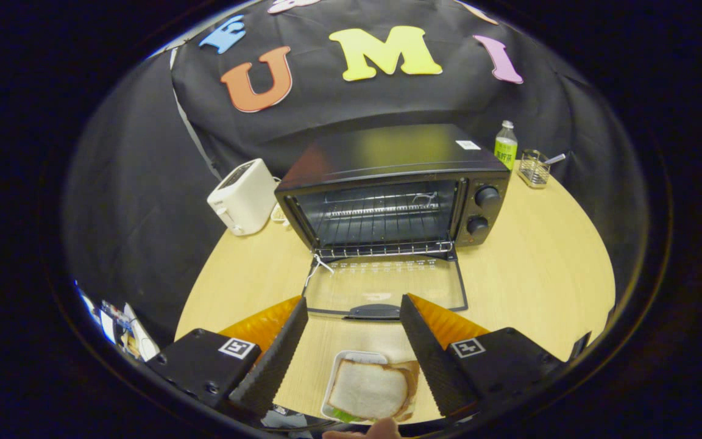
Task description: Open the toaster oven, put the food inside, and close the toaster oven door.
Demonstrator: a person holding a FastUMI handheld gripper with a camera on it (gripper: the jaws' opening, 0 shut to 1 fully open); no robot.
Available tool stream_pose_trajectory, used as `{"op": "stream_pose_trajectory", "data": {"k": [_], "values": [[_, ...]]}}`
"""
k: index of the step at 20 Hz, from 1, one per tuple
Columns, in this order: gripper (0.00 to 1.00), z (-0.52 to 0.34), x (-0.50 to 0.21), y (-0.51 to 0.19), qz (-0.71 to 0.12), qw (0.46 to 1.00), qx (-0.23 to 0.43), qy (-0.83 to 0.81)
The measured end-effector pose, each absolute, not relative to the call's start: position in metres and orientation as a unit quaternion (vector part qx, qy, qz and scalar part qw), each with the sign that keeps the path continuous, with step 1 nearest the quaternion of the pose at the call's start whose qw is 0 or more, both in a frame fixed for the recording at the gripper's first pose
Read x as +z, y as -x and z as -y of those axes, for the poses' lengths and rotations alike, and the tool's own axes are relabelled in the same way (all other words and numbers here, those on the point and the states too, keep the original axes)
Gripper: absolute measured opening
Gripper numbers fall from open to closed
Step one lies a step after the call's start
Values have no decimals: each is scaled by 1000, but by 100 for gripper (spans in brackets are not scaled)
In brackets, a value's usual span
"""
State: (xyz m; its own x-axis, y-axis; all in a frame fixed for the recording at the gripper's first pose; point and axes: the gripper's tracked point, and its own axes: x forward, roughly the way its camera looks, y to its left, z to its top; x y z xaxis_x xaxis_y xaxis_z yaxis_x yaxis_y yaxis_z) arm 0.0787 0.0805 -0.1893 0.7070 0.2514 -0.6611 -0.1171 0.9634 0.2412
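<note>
Pale wood is seen across the round worktop (pixel 528 268), on which a black toaster oven (pixel 390 183) stands with its glass door (pixel 387 286) dropped fully open and lying flat towards the camera. The wire rack (pixel 381 216) inside is bare. In the gripper view the hand-held gripper (pixel 354 314) is held spread wide, its two ridged fingers well apart and pressing on nothing. Between them, lower down and close to the camera, a slice of bread on a white tray (pixel 368 390) is seen lying on the worktop, just short of the door's handle (pixel 374 312); whether it is touched by either finger cannot be told, though it appears free. A fingertip (pixel 381 430) shows just beneath the tray. To the left of the oven a white toaster (pixel 242 196) is set; to the right, a bottle (pixel 506 145) and a small wire basket (pixel 534 168).

The opening step is judged done. The food has yet to be grasped and placed on the rack, and the door is left to be shut.
</note>
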Motion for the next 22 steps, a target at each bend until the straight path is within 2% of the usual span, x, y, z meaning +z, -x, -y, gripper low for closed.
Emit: {"op": "stream_pose_trajectory", "data": {"k": [13,22], "values": [[100,-46,-155,14,-327,929,163,-67],[100,-31,-191,40,-378,899,196,-102]]}}
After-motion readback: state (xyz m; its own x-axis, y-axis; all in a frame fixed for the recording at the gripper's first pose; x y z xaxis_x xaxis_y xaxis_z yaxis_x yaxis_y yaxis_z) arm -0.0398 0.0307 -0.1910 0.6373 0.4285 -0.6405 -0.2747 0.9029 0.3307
